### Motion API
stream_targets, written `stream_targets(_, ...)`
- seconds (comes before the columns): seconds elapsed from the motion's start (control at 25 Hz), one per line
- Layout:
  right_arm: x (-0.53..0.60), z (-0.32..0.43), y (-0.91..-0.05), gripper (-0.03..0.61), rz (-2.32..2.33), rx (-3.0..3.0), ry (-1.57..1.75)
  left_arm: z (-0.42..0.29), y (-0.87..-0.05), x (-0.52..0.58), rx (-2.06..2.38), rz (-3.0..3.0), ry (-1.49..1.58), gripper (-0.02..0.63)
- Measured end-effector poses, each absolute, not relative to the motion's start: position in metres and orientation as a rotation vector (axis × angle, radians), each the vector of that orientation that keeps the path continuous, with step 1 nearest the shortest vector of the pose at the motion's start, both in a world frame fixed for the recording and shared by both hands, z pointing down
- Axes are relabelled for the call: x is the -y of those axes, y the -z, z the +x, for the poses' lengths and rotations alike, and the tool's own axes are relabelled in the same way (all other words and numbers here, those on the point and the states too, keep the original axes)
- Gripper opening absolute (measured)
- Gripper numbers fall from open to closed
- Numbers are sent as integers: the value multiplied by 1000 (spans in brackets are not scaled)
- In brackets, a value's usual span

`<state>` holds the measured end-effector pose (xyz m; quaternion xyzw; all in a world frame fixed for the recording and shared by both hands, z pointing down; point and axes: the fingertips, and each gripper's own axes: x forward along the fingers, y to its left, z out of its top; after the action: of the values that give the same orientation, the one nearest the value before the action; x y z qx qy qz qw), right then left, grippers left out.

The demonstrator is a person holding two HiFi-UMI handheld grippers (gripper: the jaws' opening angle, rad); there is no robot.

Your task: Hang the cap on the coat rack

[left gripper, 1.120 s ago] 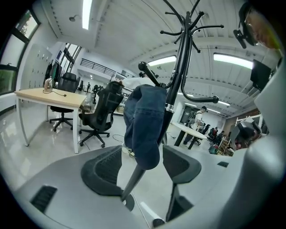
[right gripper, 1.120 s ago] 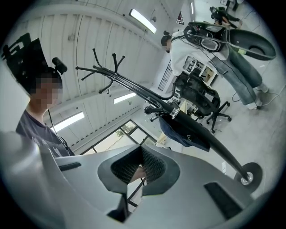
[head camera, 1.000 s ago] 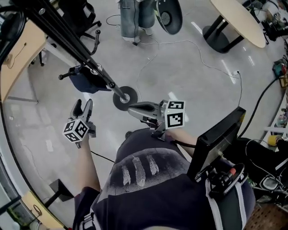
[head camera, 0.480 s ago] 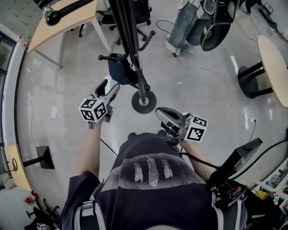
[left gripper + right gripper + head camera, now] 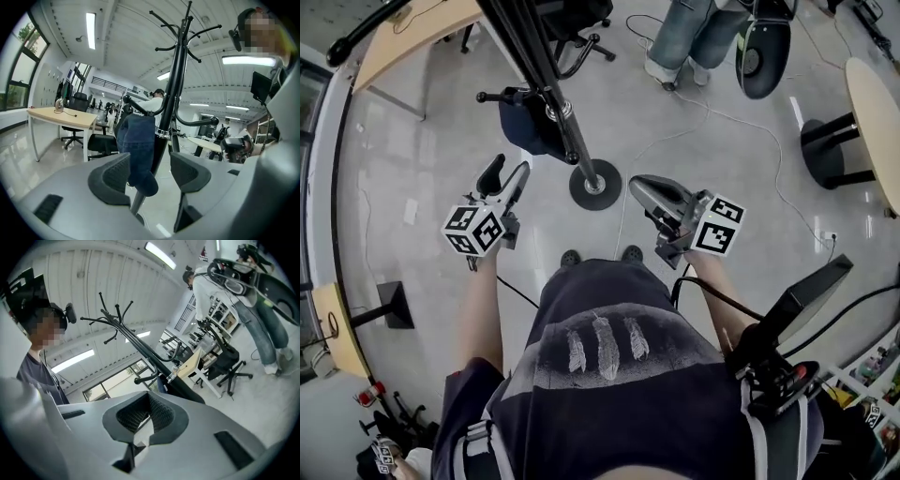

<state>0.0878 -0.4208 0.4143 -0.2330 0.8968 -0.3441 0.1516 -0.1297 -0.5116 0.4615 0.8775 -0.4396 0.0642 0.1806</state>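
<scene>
Jaws of the left tool are held wide apart with nothing gripped between them. Through the gap, in the left gripper view, the dark blue cap is seen beyond the pads, not touched by them. In the head view the left tool is pointed up towards the cap, near it but apart, with its marker cube at the rear. The right tool is closed, its jaws brought together on nothing. It is held out at the other side of the body, just beside the round base of the coat rack.

The cap is hung from a low hook on the rack, draped close against the black pole with its lower end hanging free. The upper hooks are shown bare in the left gripper view. The rack's base is set on the pale grey floor, between the two tools in the head view.

Further out, a wooden bench and a black office chair are seen behind the rack. A round table is placed at the right edge. The jeans-clad legs of a second person are visible at the top, and a thin cable is trailed across the floor
</scene>
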Motion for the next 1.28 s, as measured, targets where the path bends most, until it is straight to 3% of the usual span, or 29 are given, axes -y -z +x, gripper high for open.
stream_targets(0.32, 437, 104, -408, 4, -505, -2709, 903, -93, -429, 479, 1259, 2549, -201, 267)
stream_targets(0.64, 417, 55, -416, 5, -369, -2670, 990, -74, -414, 473, 1149, 2655, -205, 250)
stream_targets(1.28, 363, -65, -394, 5, -694, -2608, 904, -130, -409, 434, 749, 2799, -51, 250)
